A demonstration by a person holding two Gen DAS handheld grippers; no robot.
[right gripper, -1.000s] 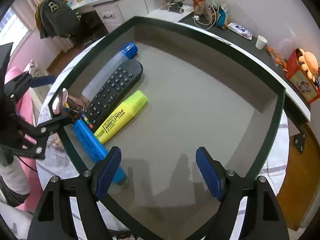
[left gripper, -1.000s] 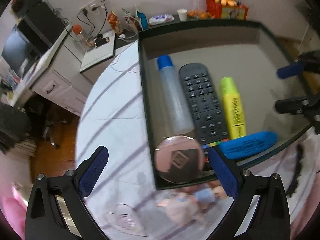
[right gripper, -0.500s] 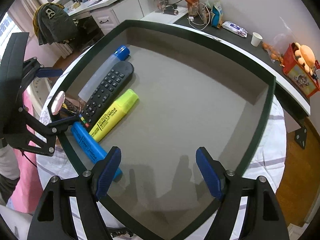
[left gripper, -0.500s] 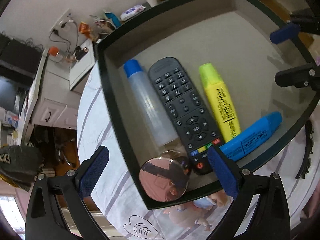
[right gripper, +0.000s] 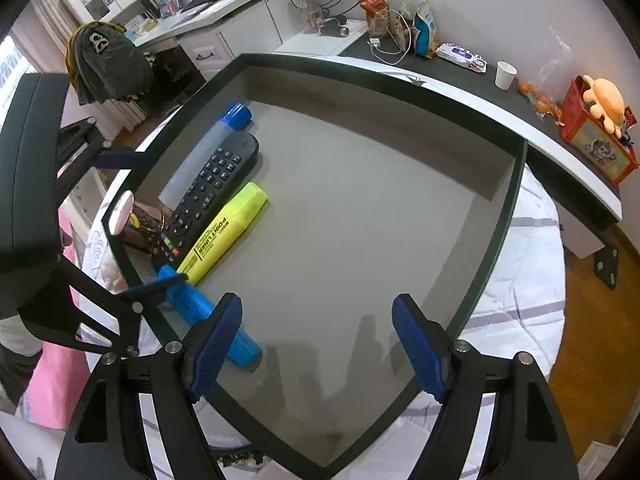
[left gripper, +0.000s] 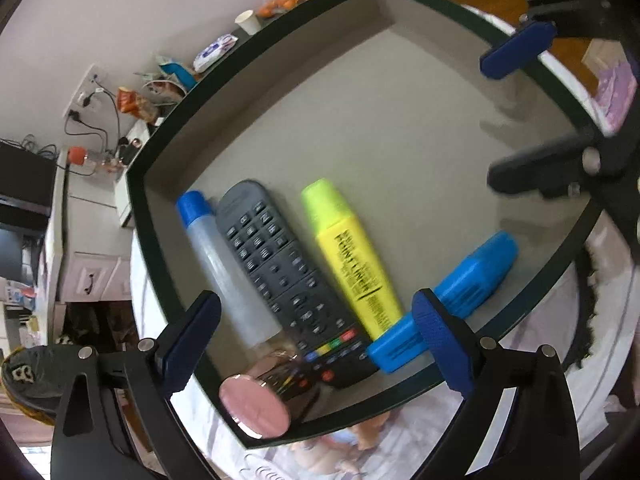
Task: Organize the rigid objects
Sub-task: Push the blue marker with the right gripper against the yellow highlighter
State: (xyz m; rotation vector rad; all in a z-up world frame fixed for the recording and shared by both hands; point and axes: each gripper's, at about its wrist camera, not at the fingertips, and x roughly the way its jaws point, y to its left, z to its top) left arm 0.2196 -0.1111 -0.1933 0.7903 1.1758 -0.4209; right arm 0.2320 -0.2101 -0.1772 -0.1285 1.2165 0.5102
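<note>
Left gripper (left gripper: 316,344) hovered wide, empty, over tray (left gripper: 256,92) corner; right gripper (right gripper: 318,344) likewise wide, empty. Pink-lidded shiny can (left gripper: 262,394) lay tipped beside remote (left gripper: 288,268), highlighters near. Best approach: straddle can squarely, close gently, avoid remote.

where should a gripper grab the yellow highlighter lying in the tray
Grip the flat yellow highlighter across its labelled barrel, from straight above. It lies flat on the grey tray floor; the black remote control sits close on one side and the blue highlighter angles across its butt end, so mid-barrel is probably freest.
</note>
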